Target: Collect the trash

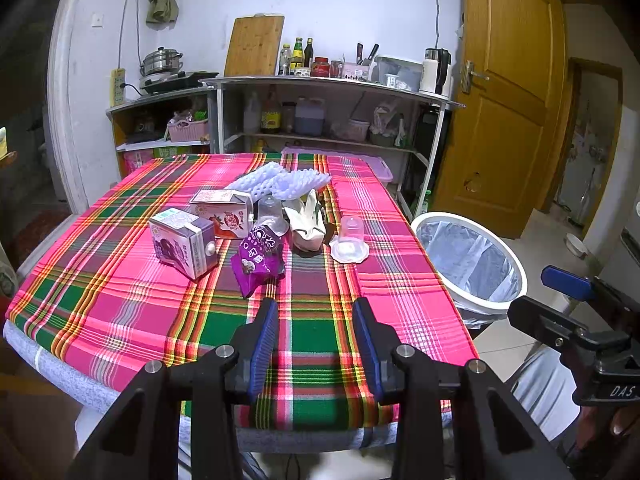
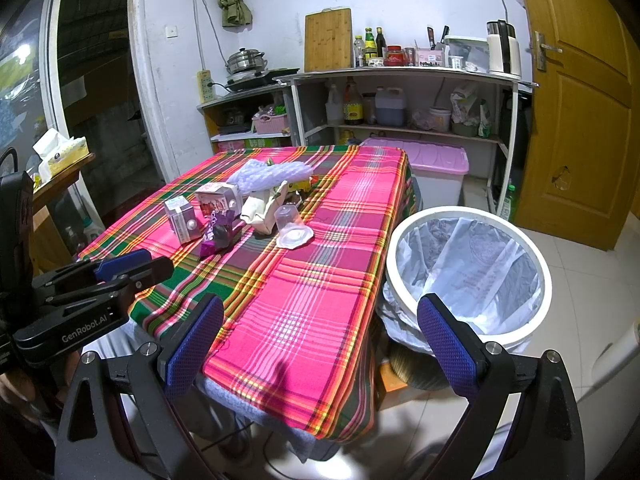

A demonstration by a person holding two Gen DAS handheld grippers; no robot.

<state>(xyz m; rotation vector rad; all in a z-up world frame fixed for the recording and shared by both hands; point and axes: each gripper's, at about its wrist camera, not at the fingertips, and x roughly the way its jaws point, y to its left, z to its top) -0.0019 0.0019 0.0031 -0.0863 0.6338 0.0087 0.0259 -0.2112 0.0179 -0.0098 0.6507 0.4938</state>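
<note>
In the left wrist view the left hand-held gripper (image 1: 315,312) hangs wide and empty over the near edge of the table (image 1: 120,304), the trash heaped mid-table, a purple wrapper (image 1: 258,262) nearest; collecting looks not yet begun. In the right wrist view the right hand-held gripper (image 2: 320,316) gapes wide and empty beside the lined bin (image 2: 468,276), so the next move is likely a reach forward to pinch one piece

Indoor light bright, even, overhead. Soft shadow on surface (image 2: 280,368) near edge. Glare on floor tiles (image 2: 580,264). Strong fisheye bending, dark vignette corners. Focus sharp centre.
</note>
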